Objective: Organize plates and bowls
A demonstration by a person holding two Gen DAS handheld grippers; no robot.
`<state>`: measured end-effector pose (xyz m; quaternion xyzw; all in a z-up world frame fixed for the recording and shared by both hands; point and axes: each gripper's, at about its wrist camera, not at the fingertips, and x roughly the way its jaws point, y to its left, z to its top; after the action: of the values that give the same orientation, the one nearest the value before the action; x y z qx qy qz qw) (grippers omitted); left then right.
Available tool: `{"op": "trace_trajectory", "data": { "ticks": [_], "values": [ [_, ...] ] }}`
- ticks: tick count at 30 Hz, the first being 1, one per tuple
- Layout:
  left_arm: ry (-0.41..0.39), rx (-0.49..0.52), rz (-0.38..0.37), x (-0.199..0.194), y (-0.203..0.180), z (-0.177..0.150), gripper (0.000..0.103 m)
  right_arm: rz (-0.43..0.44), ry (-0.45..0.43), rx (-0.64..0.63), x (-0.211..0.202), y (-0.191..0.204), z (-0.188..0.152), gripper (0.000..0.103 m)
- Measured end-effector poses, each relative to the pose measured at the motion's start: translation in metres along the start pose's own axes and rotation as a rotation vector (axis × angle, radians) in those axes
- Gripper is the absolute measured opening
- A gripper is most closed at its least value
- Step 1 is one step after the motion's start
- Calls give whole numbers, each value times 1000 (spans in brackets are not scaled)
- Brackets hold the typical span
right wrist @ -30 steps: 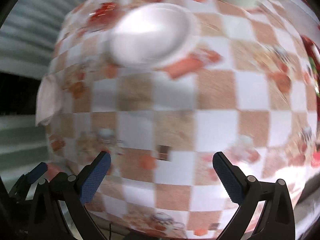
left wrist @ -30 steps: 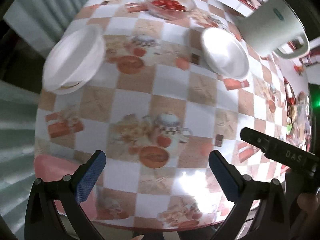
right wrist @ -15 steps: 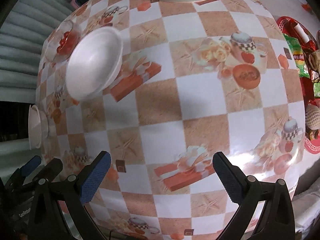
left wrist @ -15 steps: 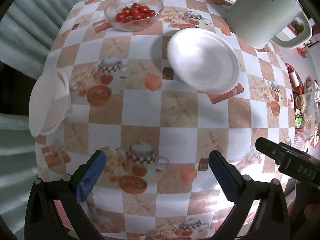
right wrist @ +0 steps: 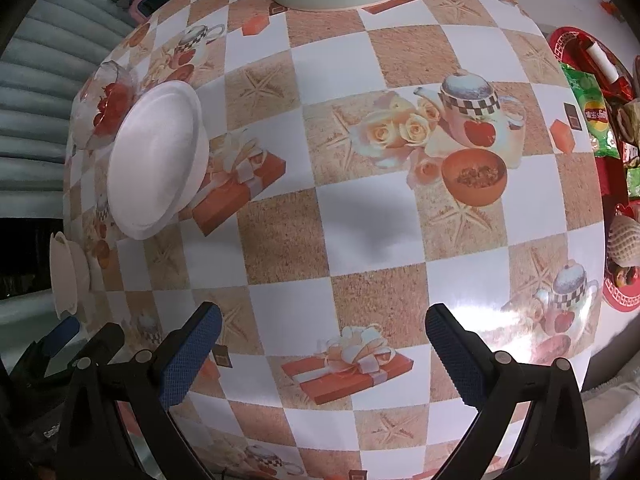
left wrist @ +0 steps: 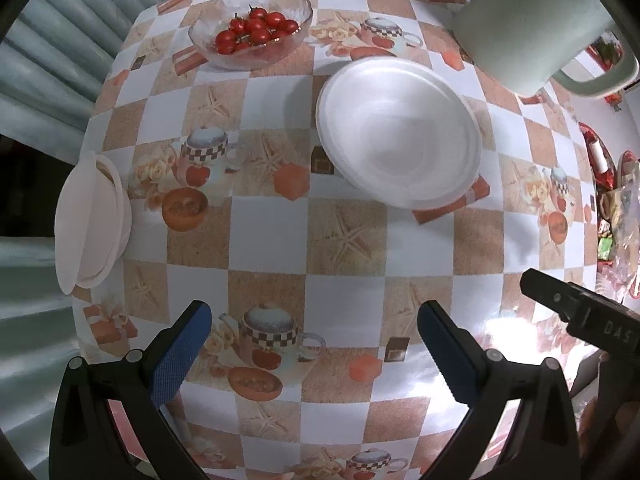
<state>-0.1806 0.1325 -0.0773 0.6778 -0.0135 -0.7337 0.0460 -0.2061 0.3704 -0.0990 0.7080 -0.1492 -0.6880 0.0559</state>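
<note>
Both hand-held grippers, left (left wrist: 312, 344) and right (right wrist: 322, 344), are held spread and empty; the stacked white dishes (left wrist: 90, 220) overhanging the counter's (left wrist: 348, 276) left edge could be knocked off if nudged.

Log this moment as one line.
left gripper: open, empty | right gripper: open, empty | white bowl: on table, untouched | plate stack: table edge

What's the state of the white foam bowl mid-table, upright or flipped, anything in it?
Upright and empty. The white foam bowl sits mouth-up on the tablecloth, its bare white inside visible from the left wrist view; nothing lies in it.
</note>
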Motion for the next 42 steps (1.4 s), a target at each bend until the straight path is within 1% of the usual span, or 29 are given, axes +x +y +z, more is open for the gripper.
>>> {"op": "trace_trajectory", "data": {
  "ticks": [7, 14, 15, 18, 23, 25, 28, 31, 33, 38, 41, 42],
  "values": [
    [-13, -38, 11, -2, 8, 25, 103, 11, -9, -29, -1, 14, 22, 103],
    [-47, -58, 31, -2, 12, 58, 103, 21, -32, -78, -4, 39, 57, 103],
    [-49, -56, 38, 1, 13, 63, 103, 21, -19, -79, -3, 42, 61, 103],
    [-40, -46, 52, 11, 12, 76, 103, 13, -21, -83, 0, 51, 76, 103],
    [-28, -34, 55, 28, 9, 90, 103, -14, -19, -94, 14, 62, 95, 103],
    [-32, -18, 68, 34, 7, 95, 103, -21, -13, -91, 21, 63, 100, 103],
    [-28, -8, 55, 44, 5, 101, 103, -37, 2, -94, 33, 66, 106, 103],
    [-25, -1, 62, 53, 4, 105, 102, -52, 16, -114, 46, 71, 110, 103],
    [-9, 2, 46, 61, 4, 107, 100, -57, 21, -122, 52, 74, 112, 103],
    [7, 30, 33, 74, 2, 110, 90, -100, 31, -122, 67, 76, 116, 103],
    [24, 41, 23, 82, 2, 109, 83, -160, 44, -137, 73, 79, 117, 103],
    [25, 48, 22, 84, 1, 108, 82, -182, 56, -137, 75, 80, 118, 103]
  ]
}}
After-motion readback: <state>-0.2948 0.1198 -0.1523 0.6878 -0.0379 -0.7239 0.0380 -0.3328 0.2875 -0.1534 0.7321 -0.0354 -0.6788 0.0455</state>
